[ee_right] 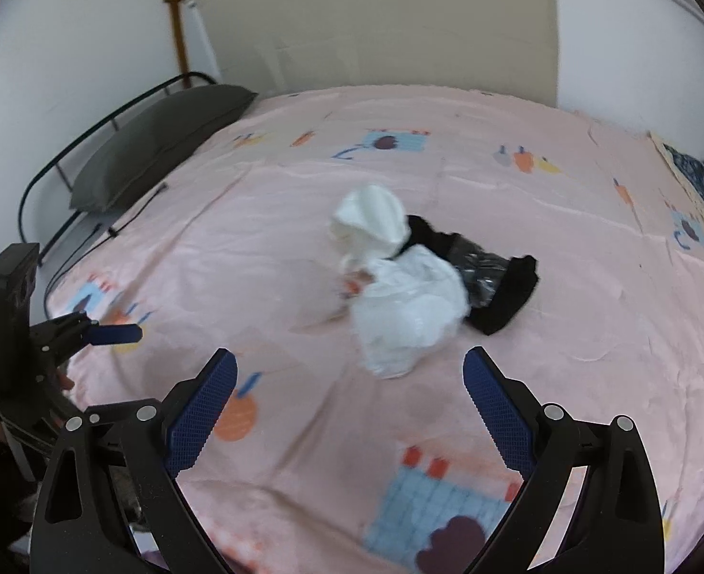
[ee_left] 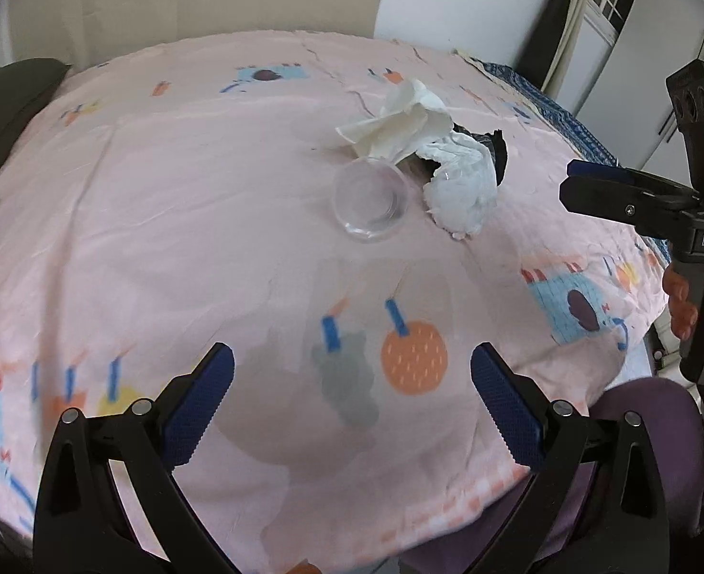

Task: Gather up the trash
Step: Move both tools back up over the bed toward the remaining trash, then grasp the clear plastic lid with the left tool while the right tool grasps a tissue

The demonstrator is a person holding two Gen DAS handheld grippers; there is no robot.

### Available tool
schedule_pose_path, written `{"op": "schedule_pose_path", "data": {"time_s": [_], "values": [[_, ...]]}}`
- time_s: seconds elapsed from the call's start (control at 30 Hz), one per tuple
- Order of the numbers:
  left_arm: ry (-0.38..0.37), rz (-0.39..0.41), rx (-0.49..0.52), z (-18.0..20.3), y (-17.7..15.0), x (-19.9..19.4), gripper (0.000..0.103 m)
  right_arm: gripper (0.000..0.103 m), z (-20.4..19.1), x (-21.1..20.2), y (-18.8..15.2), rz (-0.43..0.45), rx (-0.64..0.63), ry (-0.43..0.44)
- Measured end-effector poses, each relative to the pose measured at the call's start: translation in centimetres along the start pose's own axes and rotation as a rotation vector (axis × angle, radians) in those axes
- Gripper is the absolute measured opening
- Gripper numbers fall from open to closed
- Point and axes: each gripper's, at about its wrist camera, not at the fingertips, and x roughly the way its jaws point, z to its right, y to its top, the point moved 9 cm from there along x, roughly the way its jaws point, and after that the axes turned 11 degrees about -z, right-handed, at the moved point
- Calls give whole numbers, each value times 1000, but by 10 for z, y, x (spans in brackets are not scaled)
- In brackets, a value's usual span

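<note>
Broadly, trash sits in one cluster mid-bed on the pink printed sheet (ee_left: 160,201), well beyond both my tools. Largest piece: the black plastic bag (ee_right: 495,282), flattened and glossy at the far right of the pile; I judge it light, limp and slippery, best pinched at a bunched edge rather than on the flat. Next, the crumpled white plastic bag (ee_right: 409,315), nearest my right gripper (ee_right: 349,411); soft, near weightless, any raised fold should take a pinch. Then the wadded paper napkin (ee_left: 395,124), far side of the pile, soft and tearable, easy to hold by its peak. Smallest: the clear plastic cup (ee_left: 371,201), on its side, mouth toward my left gripper (ee_left: 352,402), touching the napkin; thin, likely to crush or roll, so I would take one wall at the rim. Both grippers hover empty with jaws spread wide. Dark pillow (ee_right: 160,143) lies far left, not trash.
</note>
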Motion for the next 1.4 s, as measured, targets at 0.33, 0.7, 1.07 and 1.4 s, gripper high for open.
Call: {"op": "schedule_pose_path", "data": {"time_s": [0.33,0.7,1.07,1.4], "values": [[-42,-12,24,4,54,44,97,91,44,33,19,23,78,32],[-120,-6,6,2,98,76,90,58,43,80,28,-40,79,113],[-122,33,4,6,98,63,60,37,37,63,26,-14,75,161],[-77,98,6,3,91,3,60,36,14,8,29,50,43,153]]}}
